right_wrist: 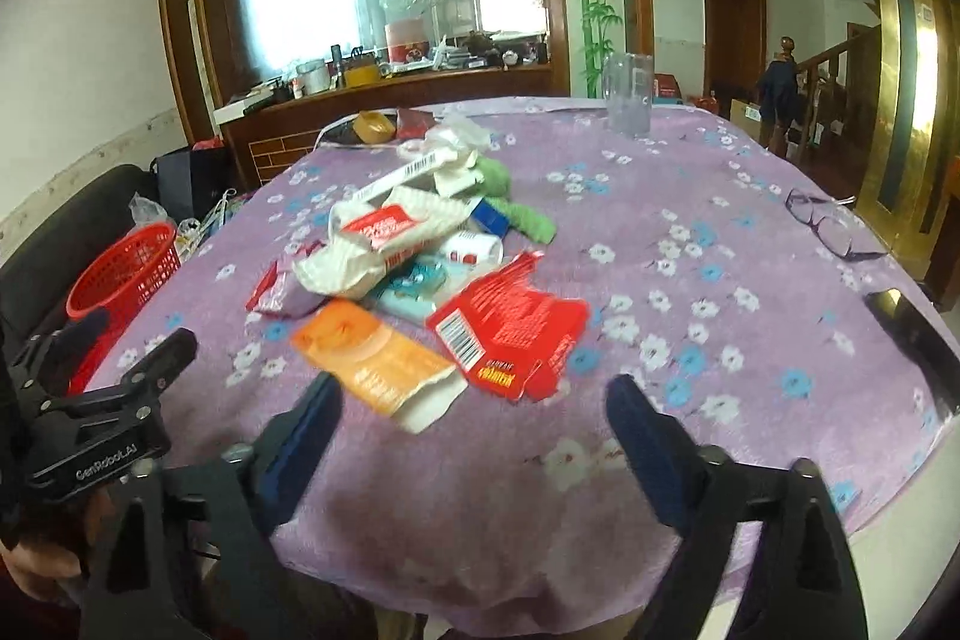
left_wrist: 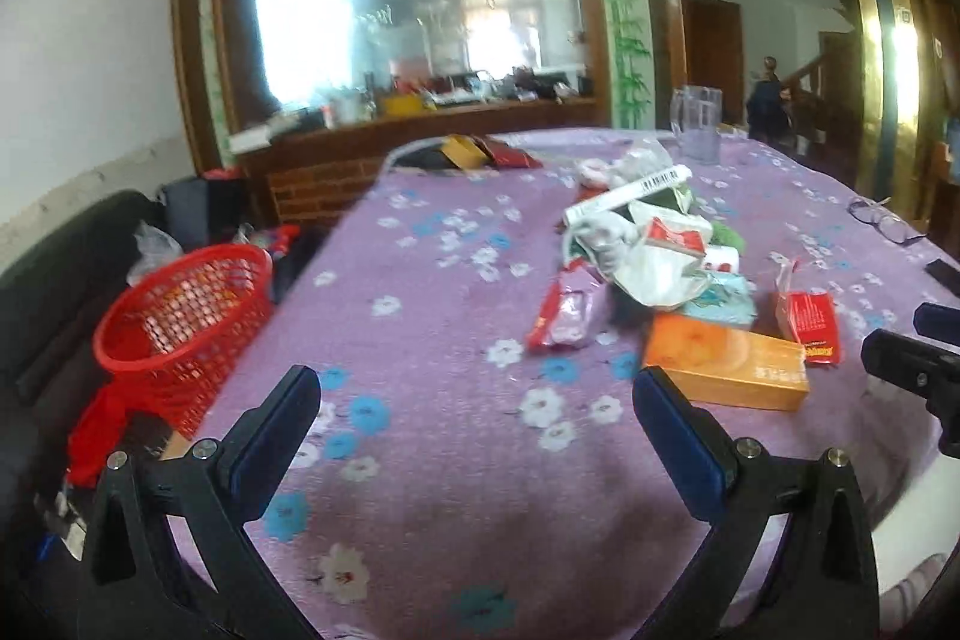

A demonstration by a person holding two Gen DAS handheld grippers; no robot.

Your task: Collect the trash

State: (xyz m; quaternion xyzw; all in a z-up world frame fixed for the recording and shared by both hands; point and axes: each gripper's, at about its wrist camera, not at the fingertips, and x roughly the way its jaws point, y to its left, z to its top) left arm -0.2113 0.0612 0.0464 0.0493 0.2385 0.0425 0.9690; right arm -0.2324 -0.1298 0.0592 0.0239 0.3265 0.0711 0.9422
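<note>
You're at the approach step: both claws hang over the near edge of the tabletop (left_wrist: 456,280), left claw (left_wrist: 477,400) spread wide with nothing in it, right claw (right_wrist: 474,415) likewise released and empty. The trash pile (right_wrist: 414,244) lies mid-tabletop, nothing picked yet; orange packet (right_wrist: 375,361) and torn red wrapper (right_wrist: 510,325) lie nearest the right claw, red basket (left_wrist: 186,319) sits off the left edge, beside the tabletop. Next, probably drop the right claw onto the orange packet, pinch its raised end, then carry it left to the basket.
</note>
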